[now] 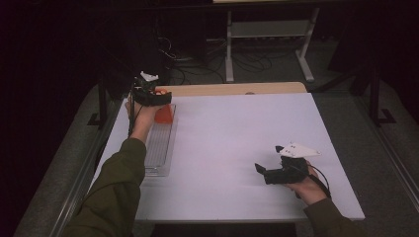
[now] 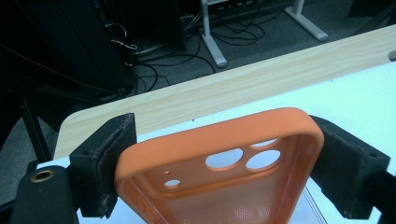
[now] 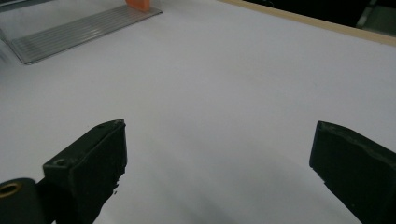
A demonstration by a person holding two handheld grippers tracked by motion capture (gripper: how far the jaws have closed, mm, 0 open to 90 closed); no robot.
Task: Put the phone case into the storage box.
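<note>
Left gripper (image 2: 219, 172) at the far left corner of the white table (image 1: 237, 148): both jaw pads lie against the side edges of an orange phone case (image 2: 219, 158), pinching it across its width, camera cut-outs toward the far wooden table edge (image 2: 243, 93); in the high view the case (image 1: 164, 113) sits over the far end of a clear ribbed tray (image 1: 159, 148). Right gripper (image 3: 219, 158) near the table's near right side, jaws spread wide, nothing between them, bare tabletop beneath
</note>
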